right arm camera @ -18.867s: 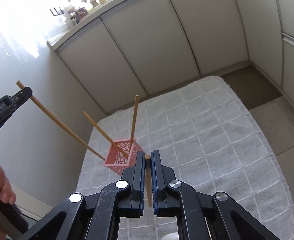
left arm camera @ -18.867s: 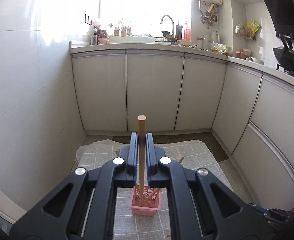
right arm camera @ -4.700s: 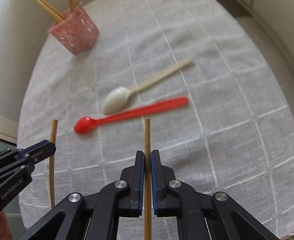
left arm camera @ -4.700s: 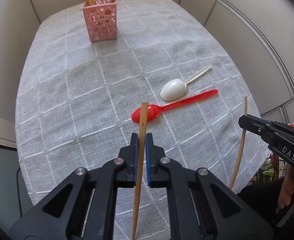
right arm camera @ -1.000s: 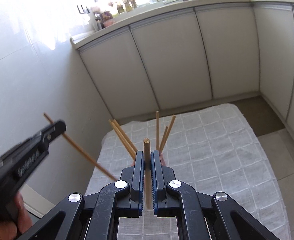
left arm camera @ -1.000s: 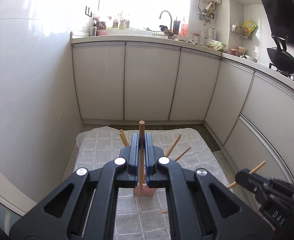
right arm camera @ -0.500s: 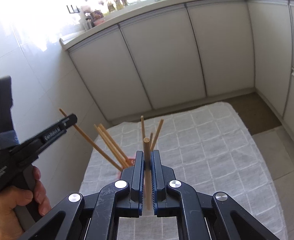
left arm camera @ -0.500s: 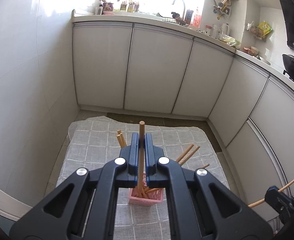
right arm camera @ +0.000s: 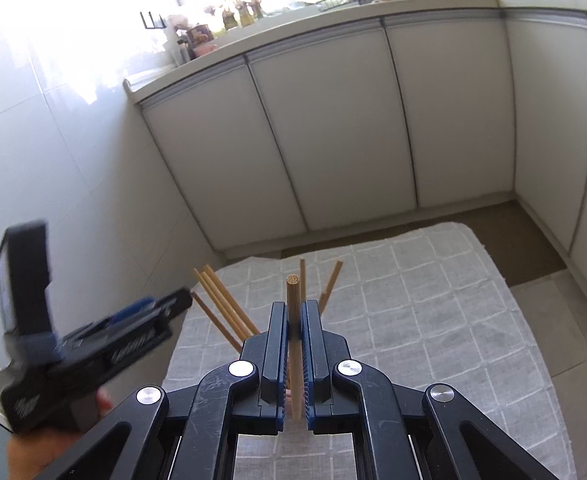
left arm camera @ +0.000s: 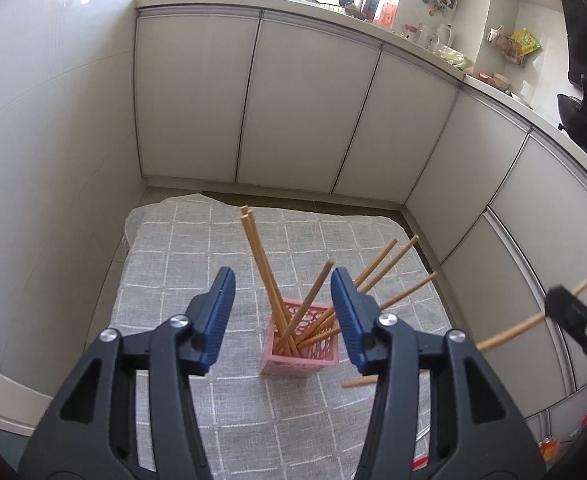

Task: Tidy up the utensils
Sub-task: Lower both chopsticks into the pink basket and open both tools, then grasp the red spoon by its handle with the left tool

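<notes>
A pink lattice basket [left arm camera: 299, 356] stands on the table's grey checked cloth [left arm camera: 173, 260] with several wooden chopsticks fanned out of it. My left gripper [left arm camera: 283, 276] hovers just above and in front of it, jaws opening, nothing pressed between the pads. One chopstick [left arm camera: 309, 300] leans in the basket in line with the gap. My right gripper [right arm camera: 293, 312] is shut on an upright chopstick [right arm camera: 292, 292], and it also shows at the right edge of the left wrist view [left arm camera: 565, 304]. In the right wrist view the basket is mostly hidden behind my fingers.
White kitchen cabinets [left arm camera: 313, 120] curve round the back and right. A pale wall [left arm camera: 53, 160] runs close along the table's left. The cloth's far edge [left arm camera: 293, 208] drops to dark floor. A hand [right arm camera: 33, 452] holds the left gripper [right arm camera: 173, 300].
The left jaws have gone from shut on a chopstick to wide apart, and that chopstick now stands in the basket. The left gripper has sunk toward the basket. The right still grips its chopstick.
</notes>
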Motion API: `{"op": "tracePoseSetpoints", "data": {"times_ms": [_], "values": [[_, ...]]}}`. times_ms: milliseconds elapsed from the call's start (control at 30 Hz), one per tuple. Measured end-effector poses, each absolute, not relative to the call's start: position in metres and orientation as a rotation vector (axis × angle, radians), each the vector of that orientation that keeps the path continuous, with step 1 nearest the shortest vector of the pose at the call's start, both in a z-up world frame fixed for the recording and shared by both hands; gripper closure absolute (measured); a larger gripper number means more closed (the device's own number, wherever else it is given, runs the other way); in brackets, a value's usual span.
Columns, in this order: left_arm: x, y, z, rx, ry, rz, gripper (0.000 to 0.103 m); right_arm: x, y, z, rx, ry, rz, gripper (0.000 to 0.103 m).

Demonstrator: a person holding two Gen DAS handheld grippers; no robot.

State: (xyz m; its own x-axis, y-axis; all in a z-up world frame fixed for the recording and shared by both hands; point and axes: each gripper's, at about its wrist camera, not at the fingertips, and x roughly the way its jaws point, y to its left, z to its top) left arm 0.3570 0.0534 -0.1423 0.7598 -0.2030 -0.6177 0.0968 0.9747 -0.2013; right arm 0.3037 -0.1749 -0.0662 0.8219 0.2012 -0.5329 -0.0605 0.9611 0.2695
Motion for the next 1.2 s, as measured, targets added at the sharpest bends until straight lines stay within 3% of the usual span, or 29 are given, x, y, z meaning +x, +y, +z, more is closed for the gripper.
{"op": "tracePoseSetpoints", "data": {"times_ms": [100,333,733,867,1033,1100,1200], "values": [[0.327,0.067,-0.152,-0.152,0.711,-0.132,0.039,0.311,-0.165,-0.061,0.225,0.573,0.141,0.098],[0.277,0.081,-0.187,-0.114,0.83,-0.05,0.029,0.339,-0.137,-0.06,0.148,0.543,0.138,0.098],[0.263,0.082,-0.216,-0.233,0.934,-0.105,0.026,0.371,-0.117,-0.096,0.072,0.612,0.117,0.097],[0.265,0.081,-0.216,-0.251,0.934,-0.112,0.023,0.361,-0.126,-0.093,0.121,0.622,0.14,0.057],[0.264,0.076,-0.216,-0.255,0.944,-0.13,0.022,0.332,-0.141,-0.08,0.131,0.615,0.132,0.051],[0.261,0.072,-0.215,-0.239,0.944,-0.137,0.022,0.316,-0.15,-0.079,0.137,0.621,0.123,0.036],[0.257,0.066,-0.216,-0.213,0.948,-0.153,0.021,0.291,-0.162,-0.084,0.133,0.651,0.107,0.031]]}}
